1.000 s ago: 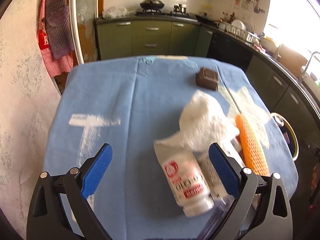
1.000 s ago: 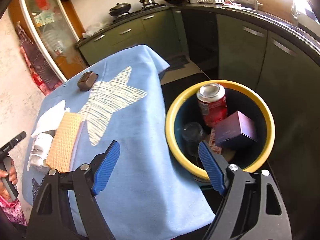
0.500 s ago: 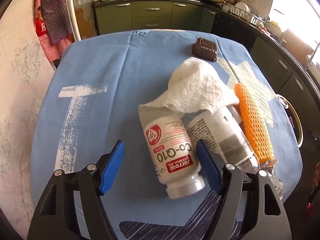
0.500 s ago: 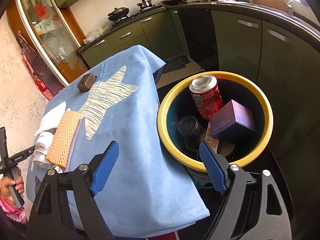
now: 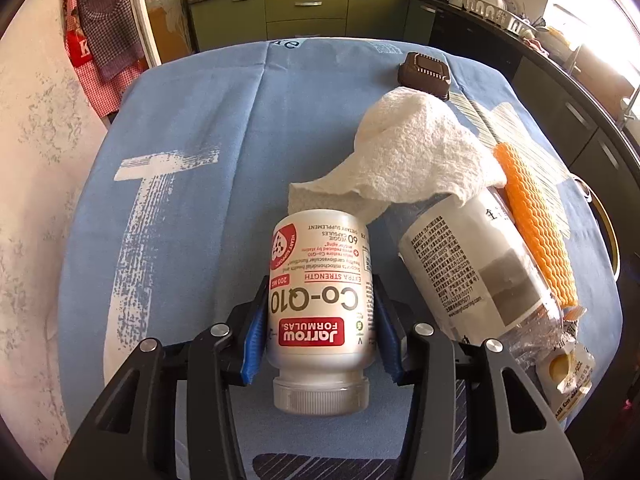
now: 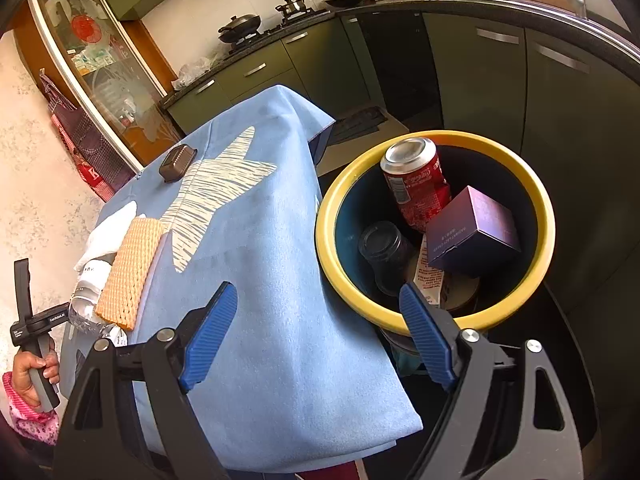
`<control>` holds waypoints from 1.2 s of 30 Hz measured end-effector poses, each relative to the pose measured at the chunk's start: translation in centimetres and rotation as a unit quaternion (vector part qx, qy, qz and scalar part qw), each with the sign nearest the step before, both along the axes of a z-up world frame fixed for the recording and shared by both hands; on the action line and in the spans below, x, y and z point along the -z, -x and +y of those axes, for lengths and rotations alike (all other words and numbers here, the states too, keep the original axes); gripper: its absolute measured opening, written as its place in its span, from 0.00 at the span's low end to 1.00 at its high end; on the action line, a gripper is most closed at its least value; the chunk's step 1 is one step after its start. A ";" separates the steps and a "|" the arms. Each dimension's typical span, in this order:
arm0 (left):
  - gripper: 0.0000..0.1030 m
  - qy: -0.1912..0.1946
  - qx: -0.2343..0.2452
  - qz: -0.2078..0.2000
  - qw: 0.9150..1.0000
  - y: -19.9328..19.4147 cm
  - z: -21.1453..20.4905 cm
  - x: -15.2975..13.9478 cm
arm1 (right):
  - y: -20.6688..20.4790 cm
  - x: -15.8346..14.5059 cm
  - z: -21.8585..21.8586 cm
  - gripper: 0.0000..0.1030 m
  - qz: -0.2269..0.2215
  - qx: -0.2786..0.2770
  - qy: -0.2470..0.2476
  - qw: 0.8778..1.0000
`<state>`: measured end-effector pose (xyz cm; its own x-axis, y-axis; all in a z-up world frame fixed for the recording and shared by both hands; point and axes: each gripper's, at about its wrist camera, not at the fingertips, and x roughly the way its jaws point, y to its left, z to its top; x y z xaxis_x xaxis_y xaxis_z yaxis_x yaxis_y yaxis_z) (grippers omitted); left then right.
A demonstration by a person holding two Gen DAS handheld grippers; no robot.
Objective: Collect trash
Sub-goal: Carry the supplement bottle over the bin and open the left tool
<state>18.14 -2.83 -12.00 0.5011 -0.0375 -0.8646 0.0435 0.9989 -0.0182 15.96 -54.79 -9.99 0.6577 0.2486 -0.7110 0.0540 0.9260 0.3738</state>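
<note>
In the left wrist view my left gripper (image 5: 318, 336) is shut on a white Co-Q10 supplement bottle (image 5: 318, 292) lying on the blue tablecloth (image 5: 192, 128), cap toward me. Beside it on the right lie a clear plastic bottle (image 5: 476, 276), a crumpled white paper towel (image 5: 416, 152), an orange foam net (image 5: 536, 224) and a brown box (image 5: 425, 71). In the right wrist view my right gripper (image 6: 316, 332) is open and empty, above the table's corner beside the yellow-rimmed bin (image 6: 532, 184). The bin holds a red can (image 6: 416, 184), a purple box (image 6: 472, 232) and a dark cup (image 6: 384, 248).
The bin stands on the floor off the table's right side, next to green kitchen cabinets (image 6: 480, 80). A wall with a hanging apron (image 5: 104, 24) is left of the table. The other handle and the hand holding it (image 6: 32, 344) show at the table's near-left end.
My left gripper moved forward around the Co-Q10 bottle and closed on it. My right gripper stayed open by the bin and shifted slightly.
</note>
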 end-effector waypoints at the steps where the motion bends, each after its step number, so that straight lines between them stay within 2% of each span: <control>1: 0.45 -0.002 0.001 -0.002 1.000 0.1 0.0 -0.1 | 0.0 0.0 0.0 0.77 0.000 0.001 0.000 1.000; 7: 0.45 -0.011 0.013 -0.035 0.999 1.2 0.3 -3.3 | 0.0 -0.2 -0.1 0.77 -0.003 0.002 -0.001 1.000; 12: 0.45 0.000 0.080 -0.061 0.995 1.8 -2.8 -7.2 | 0.6 -0.7 -0.8 0.77 -0.008 0.015 0.003 1.000; 15: 0.45 0.013 0.151 -0.074 0.986 1.5 -6.8 -9.3 | 1.6 -1.3 -1.9 0.77 -0.016 0.032 0.004 0.999; 19: 0.45 0.042 0.243 -0.072 0.967 0.4 -13.1 -10.8 | 3.1 -1.8 -3.7 0.77 -0.023 0.060 0.006 0.998; 20: 0.45 0.050 0.269 -0.071 0.959 0.0 -15.2 -11.0 | 3.5 -1.8 -4.2 0.77 -0.024 0.066 0.006 0.997; 24: 0.45 0.073 0.334 -0.049 0.938 -1.5 -22.6 -10.4 | 4.5 -1.6 -5.9 0.77 -0.023 0.087 0.004 0.996; 28: 0.45 0.096 0.370 -0.009 0.924 -2.8 -29.0 -9.0 | 5.2 -1.0 -7.5 0.77 -0.020 0.103 -0.004 0.994; 31: 0.45 0.090 0.383 0.009 0.919 -4.3 -33.4 -7.4 | 5.6 -0.3 -8.5 0.77 -0.015 0.111 -0.010 0.994; 36: 0.45 0.077 0.387 0.034 0.918 -6.6 -38.6 -4.0 | 5.8 0.6 -10.0 0.77 -0.007 0.124 -0.017 0.992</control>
